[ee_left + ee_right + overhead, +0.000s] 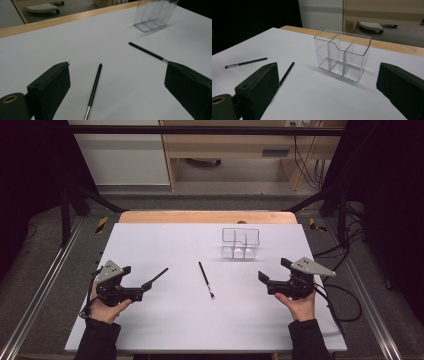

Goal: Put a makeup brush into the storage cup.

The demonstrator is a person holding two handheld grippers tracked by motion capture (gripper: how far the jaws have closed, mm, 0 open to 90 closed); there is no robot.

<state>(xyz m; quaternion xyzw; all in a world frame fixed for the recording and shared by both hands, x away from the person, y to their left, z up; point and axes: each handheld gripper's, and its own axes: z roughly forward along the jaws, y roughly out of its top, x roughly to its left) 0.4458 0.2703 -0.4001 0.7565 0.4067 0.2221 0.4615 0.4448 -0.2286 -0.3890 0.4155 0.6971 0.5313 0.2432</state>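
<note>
Two thin black pens lie on the white board (pixel 150 320). One pen (pixel 156 278) (pixel 94 87) lies just ahead of my left gripper (pixel 134 281) (pixel 117 72), running between its open jaws without touching them. The other pen (pixel 205 279) (pixel 147 52) (pixel 286 71) lies at the board's middle. A clear plastic organizer (pixel 240 243) (pixel 155 15) (pixel 342 55) with three compartments stands upright and empty toward the back right. My right gripper (pixel 274 270) (pixel 327 75) is open, points at the organizer from in front, and holds nothing.
The board lies on a wooden table whose edge (pixel 207 216) shows at the back. Dark frame rails (pixel 45 280) run along both sides. Cables (pixel 345 300) trail off the right side, and a person's hands hold both grippers near the front.
</note>
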